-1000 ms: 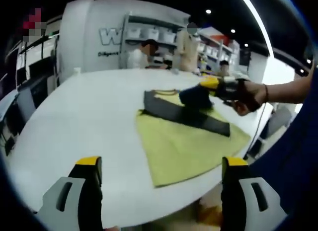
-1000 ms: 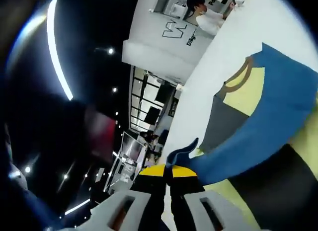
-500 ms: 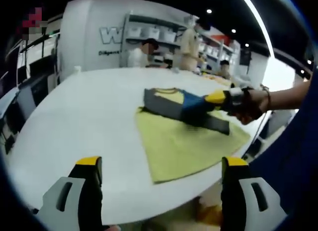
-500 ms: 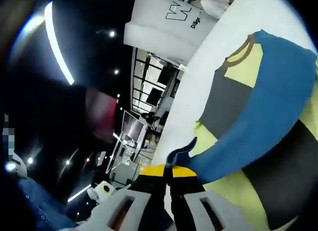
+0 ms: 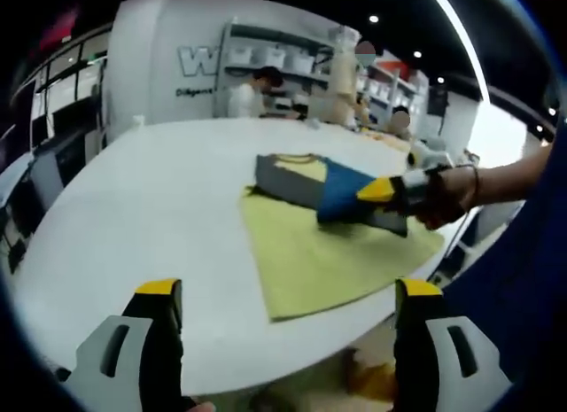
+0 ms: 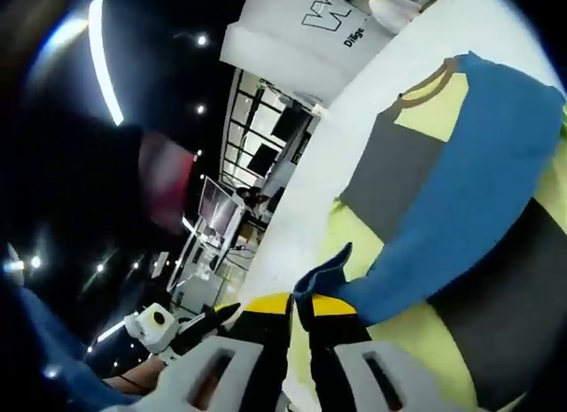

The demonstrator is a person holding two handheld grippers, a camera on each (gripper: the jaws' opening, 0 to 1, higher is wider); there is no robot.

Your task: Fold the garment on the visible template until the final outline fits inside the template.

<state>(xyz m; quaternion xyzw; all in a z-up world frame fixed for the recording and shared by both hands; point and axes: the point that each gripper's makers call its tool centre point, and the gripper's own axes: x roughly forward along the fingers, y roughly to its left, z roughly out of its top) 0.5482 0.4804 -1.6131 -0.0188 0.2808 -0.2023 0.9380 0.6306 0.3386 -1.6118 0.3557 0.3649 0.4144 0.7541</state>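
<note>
A grey and yellow garment (image 5: 288,177) with a blue sleeve (image 5: 341,189) lies on a yellow-green template (image 5: 328,257) on the white table (image 5: 151,190). My right gripper (image 5: 379,190), held by a hand, comes in from the right and pinches the blue sleeve over the garment's middle. In the right gripper view its jaws (image 6: 299,302) are shut on the sleeve's cuff, and the blue sleeve (image 6: 478,182) stretches across the grey body (image 6: 394,168) above the template (image 6: 416,341). My left gripper (image 5: 288,288) hangs open over the table's near edge, well short of the template.
The person's forearm (image 5: 509,168) and blue clothing fill the right side. Beyond the table stand people (image 5: 252,93) and white shelves (image 5: 266,58). The table's rounded near edge runs just above my left jaws; bare white tabletop spreads to the left.
My right gripper has carried the blue sleeve lower and nearer across the garment, so the sleeve now lies flatter over the grey body. The left gripper has stayed put.
</note>
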